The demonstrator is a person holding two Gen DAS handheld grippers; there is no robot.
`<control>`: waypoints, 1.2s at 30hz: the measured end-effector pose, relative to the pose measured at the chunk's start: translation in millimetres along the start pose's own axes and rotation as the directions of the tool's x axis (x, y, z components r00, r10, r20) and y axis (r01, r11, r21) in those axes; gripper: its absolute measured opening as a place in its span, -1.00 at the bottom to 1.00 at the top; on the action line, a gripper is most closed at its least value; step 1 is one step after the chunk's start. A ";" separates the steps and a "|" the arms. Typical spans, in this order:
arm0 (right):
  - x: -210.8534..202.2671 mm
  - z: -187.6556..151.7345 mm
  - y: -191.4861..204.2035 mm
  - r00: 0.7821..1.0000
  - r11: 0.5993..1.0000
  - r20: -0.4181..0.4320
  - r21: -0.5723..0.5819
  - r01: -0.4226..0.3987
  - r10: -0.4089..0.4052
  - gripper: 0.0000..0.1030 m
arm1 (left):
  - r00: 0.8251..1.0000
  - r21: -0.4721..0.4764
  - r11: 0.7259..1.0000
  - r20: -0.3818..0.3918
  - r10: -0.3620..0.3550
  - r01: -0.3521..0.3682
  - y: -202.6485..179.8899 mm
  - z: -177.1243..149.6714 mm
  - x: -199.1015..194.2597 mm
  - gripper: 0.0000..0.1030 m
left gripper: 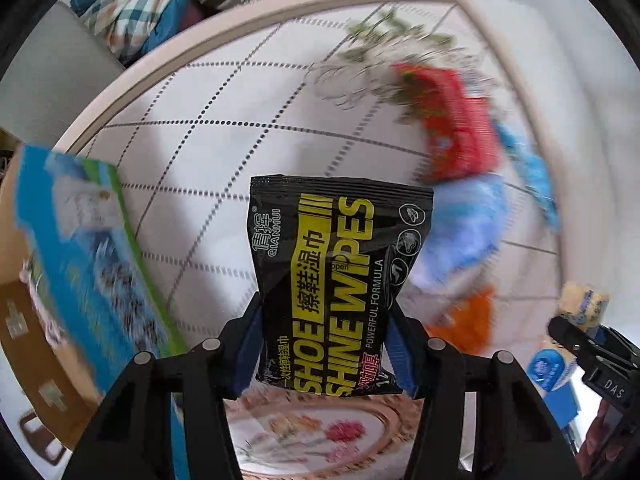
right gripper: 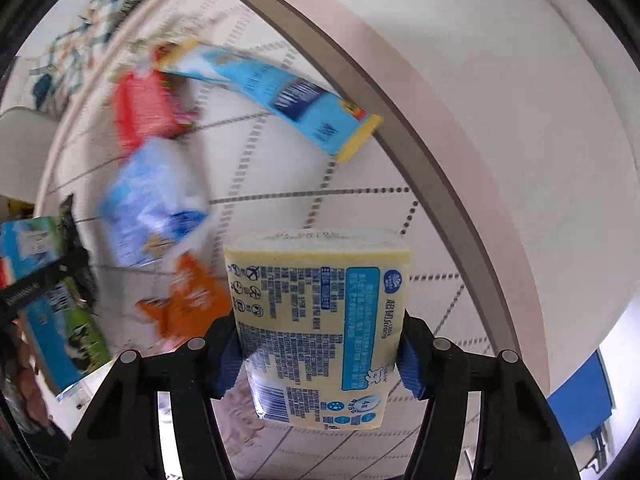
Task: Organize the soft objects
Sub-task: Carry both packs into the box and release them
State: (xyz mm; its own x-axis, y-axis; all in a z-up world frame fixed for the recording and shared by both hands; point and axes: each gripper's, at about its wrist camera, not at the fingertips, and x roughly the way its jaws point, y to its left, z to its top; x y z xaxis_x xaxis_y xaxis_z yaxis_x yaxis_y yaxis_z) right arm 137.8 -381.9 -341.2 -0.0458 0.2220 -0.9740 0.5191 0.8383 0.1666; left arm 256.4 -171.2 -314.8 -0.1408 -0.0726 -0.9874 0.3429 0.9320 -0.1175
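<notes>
The left hand-held gripper [left gripper: 326, 340] is clamped on the lower part of a black wipes pack [left gripper: 340, 276], held clear above the checked worktop [left gripper: 208, 152]. The right hand-held gripper [right gripper: 316, 354] is clamped on the lower part of a yellow tissue pack [right gripper: 320, 320], also held in the air. Both packs are soft and gripped near one end, so most of each projects beyond the pads; a fast swing could let a pack bend, pivot or slide out. Heavy background blur suggests quick movement, which raises that risk. Other packs, red [right gripper: 140, 108], blue-white [right gripper: 156, 204] and orange [right gripper: 188, 300], lie close together on the worktop, and a careless set-down could scatter them. A long blue pack [right gripper: 280, 100] lies near the worktop rim [right gripper: 400, 120] and could be knocked off.
</notes>
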 end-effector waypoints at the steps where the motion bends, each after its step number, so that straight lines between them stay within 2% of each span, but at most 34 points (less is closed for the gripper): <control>1: -11.5 -6.6 8.8 1.000 1.000 0.017 -0.022 -0.013 0.013 0.26 | 1.000 -0.003 1.000 0.019 -0.021 0.022 -3.2 -10.5 -4.9 0.01; 4: -38.4 -22.3 38.9 0.998 0.995 0.046 -0.097 -0.025 0.030 0.26 | 0.990 -0.033 0.993 0.084 -0.110 0.113 7.9 -39.4 -42.0 0.01; 5: -48.2 -30.6 55.0 0.998 0.991 0.054 -0.133 -0.032 0.040 0.26 | 0.986 -0.045 0.990 0.109 -0.128 0.134 24.5 -43.6 -68.0 0.01; 8: -70.0 -47.1 99.5 0.995 0.973 0.067 -0.223 -0.051 0.068 0.26 | 0.970 -0.080 0.982 0.192 -0.151 0.169 53.5 -80.9 -109.6 0.01; 11: -89.8 -67.9 152.5 0.992 0.946 0.074 -0.315 -0.076 0.104 0.26 | 0.958 -0.118 0.979 0.253 -0.131 0.165 89.4 -111.7 -140.2 0.01; 14: -104.1 -88.9 207.0 0.986 0.911 0.070 -0.398 -0.111 0.150 0.26 | 0.950 -0.173 0.976 0.301 -0.078 0.135 134.1 -144.3 -168.1 0.01; 19: -96.3 -107.3 291.0 0.982 0.858 0.032 -0.493 -0.145 0.184 0.26 | 0.940 -0.278 0.956 0.340 0.004 0.096 213.7 -164.5 -190.1 0.01; 23: -84.1 -114.2 349.7 0.985 0.830 0.018 -0.542 -0.133 0.170 0.26 | 0.939 -0.336 0.941 0.337 0.067 0.053 269.6 -165.3 -188.6 0.01; 26: -72.1 -114.2 382.6 0.989 0.821 0.014 -0.559 -0.113 0.145 0.26 | 0.946 -0.373 0.926 0.317 0.074 0.053 308.1 -152.7 -174.6 0.01; 33: -22.8 -88.7 439.4 0.998 0.828 0.053 -0.561 -0.007 0.044 0.26 | 0.970 -0.432 0.901 0.231 0.076 0.032 383.9 -114.8 -135.6 0.02; 36: -4.0 -74.8 454.4 0.997 0.833 0.074 -0.553 0.033 0.010 0.26 | 0.979 -0.440 0.898 0.190 0.072 0.019 400.7 -95.6 -115.9 0.02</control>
State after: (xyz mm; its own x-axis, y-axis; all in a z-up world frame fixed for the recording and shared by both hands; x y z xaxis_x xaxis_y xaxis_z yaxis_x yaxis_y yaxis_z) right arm 310.0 35.4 -250.1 0.0231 0.1927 -0.9810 -0.0411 0.9806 0.1917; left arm 321.4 244.6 -237.3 0.0631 -0.0712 -0.9955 -0.1036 0.9916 -0.0774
